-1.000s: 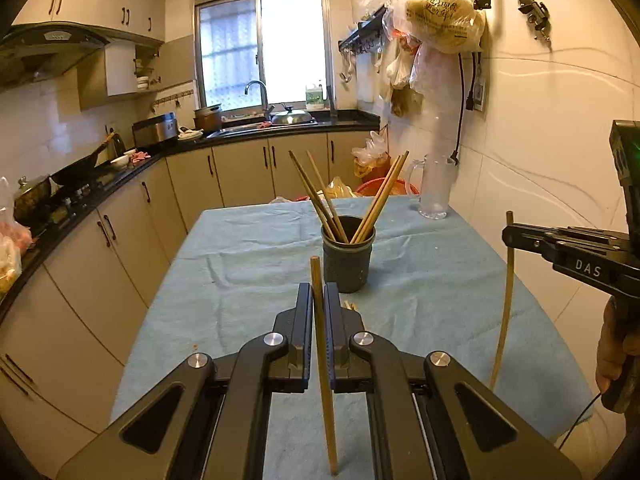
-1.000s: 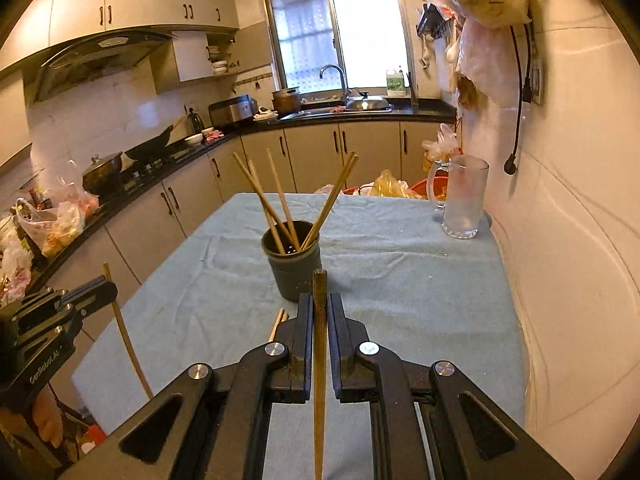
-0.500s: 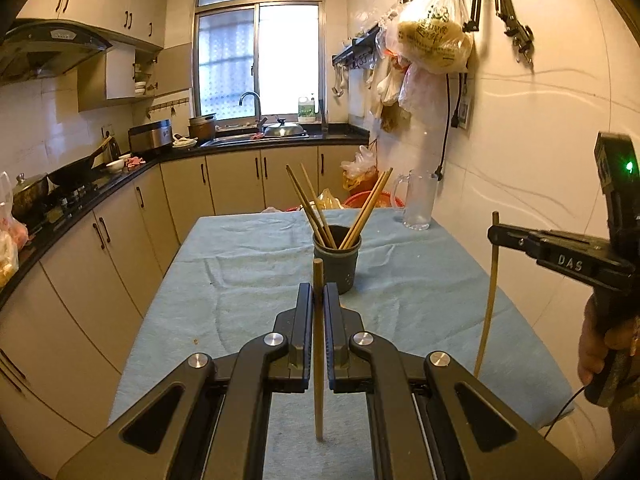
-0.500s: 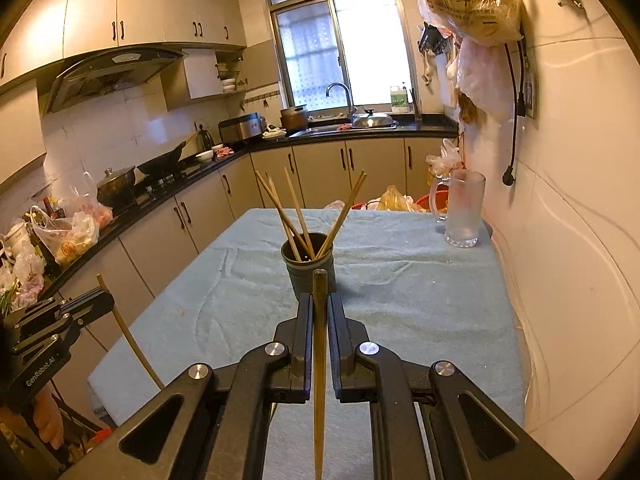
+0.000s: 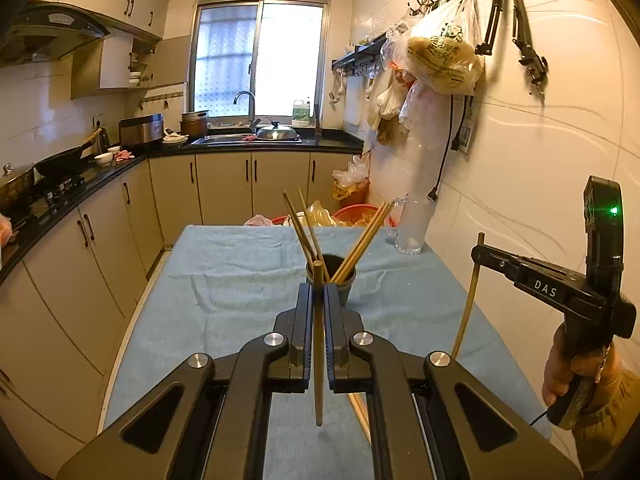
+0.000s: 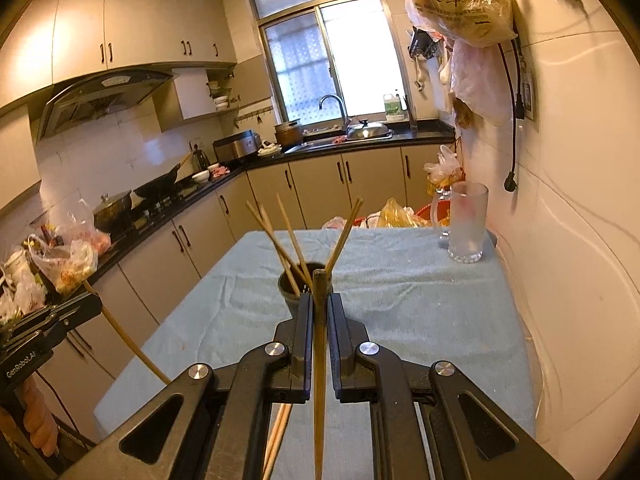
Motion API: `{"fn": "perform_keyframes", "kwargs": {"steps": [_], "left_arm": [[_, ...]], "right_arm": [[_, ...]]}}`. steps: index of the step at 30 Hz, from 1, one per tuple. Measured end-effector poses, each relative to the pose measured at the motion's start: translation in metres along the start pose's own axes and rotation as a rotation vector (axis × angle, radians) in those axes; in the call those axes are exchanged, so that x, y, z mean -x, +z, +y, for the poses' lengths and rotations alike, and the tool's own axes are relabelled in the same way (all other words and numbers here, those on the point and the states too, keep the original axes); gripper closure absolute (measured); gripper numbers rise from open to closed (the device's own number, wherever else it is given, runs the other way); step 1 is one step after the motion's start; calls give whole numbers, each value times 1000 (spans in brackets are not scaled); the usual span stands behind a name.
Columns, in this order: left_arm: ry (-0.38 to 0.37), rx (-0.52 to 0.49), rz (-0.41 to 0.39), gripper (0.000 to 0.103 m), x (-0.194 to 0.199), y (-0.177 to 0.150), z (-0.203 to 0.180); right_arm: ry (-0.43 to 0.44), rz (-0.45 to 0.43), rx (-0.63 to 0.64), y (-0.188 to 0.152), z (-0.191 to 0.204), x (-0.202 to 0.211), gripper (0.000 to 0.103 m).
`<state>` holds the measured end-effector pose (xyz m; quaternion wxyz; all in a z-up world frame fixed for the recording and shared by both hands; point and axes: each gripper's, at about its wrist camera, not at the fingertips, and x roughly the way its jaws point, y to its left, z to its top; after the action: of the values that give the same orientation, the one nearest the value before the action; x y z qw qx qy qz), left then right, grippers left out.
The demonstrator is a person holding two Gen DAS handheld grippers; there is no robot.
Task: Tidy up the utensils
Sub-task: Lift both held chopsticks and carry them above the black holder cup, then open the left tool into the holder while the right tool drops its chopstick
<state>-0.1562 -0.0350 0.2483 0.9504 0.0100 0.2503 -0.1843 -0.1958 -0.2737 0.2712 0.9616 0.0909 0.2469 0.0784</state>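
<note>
Both claws are clamping a chopstick upright above the table: left claw (image 5: 318, 312) pinching one (image 5: 318, 344), right claw (image 6: 319, 316) pinching another (image 6: 319, 360). Each stick is risking snagging the leaning chopsticks (image 5: 362, 240) crowding the cup (image 5: 331, 280) ahead and tipping it. Loose sticks (image 6: 276, 436) are lying on the cloth (image 5: 224, 280) below.

Both wrist cameras look forward along their own fingers from above the near end of the table (image 5: 224, 280), facing the far window (image 6: 340, 68); both share the central cup (image 5: 331, 280) and each other's gripper.
</note>
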Motion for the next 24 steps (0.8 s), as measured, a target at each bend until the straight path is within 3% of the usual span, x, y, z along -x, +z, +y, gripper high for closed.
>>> {"fn": "perform_keyframes", "kwargs": {"steps": [8, 17, 21, 24], "left_arm": [[-12, 8, -16, 98, -33, 58, -3], [-22, 75, -138, 98, -73, 135, 1], [-20, 94, -132, 98, -105, 147, 2], [-20, 103, -84, 98, -136, 143, 2]], "right_arm": [[33, -73, -33, 56, 0, -31, 95], [34, -211, -92, 114, -3, -69, 95], [9, -249, -134, 126, -10, -93, 95], [-25, -258, -137, 125, -15, -115, 95]]}}
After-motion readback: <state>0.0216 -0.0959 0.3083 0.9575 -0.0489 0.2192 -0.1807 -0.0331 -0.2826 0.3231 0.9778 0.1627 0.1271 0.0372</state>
